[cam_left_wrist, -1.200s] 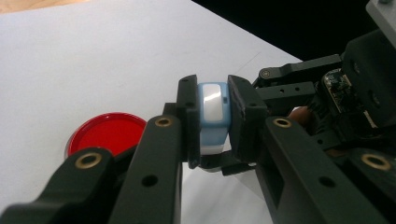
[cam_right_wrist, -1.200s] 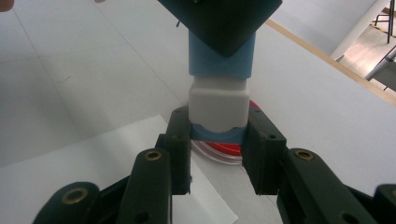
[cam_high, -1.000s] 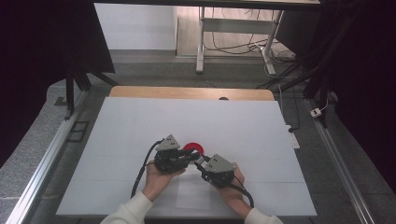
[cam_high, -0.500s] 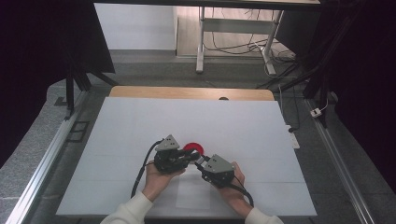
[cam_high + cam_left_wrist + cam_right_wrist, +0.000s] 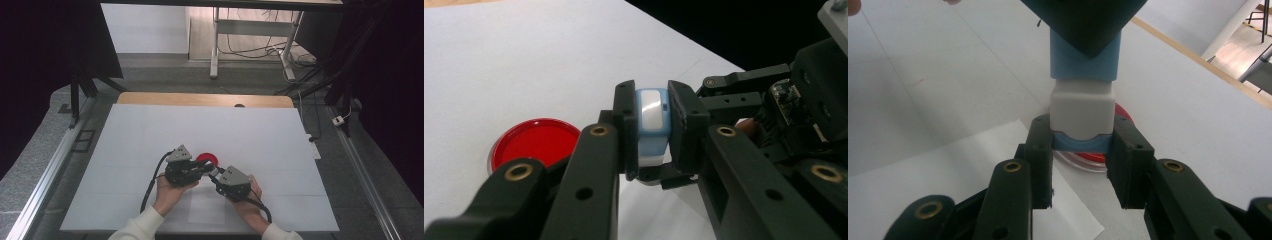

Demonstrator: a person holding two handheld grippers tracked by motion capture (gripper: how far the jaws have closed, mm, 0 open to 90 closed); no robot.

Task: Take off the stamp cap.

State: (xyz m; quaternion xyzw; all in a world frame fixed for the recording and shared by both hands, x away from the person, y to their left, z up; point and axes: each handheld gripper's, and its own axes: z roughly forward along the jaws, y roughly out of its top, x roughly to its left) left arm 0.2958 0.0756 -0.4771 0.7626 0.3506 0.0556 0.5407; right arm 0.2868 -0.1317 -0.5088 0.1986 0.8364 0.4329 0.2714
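Observation:
A small block with a light blue part and a white part [image 5: 651,115] is held between both grippers just above the table. My left gripper [image 5: 651,107] is shut on its blue part. My right gripper [image 5: 1082,142] is shut on the other end, by the white part [image 5: 1082,107]. In the high view the left gripper [image 5: 200,169] and right gripper [image 5: 214,175] meet tip to tip near the table's front middle. A flat red round disc [image 5: 206,158] lies on the table right behind the jaws, and shows as the red disc [image 5: 535,140] left of the left jaws.
A white board [image 5: 150,130] covers the table, with a wooden strip [image 5: 200,99] along its far edge. A white paper sheet [image 5: 205,207] lies near the front edge between the person's hands. Metal rails run down both sides of the table.

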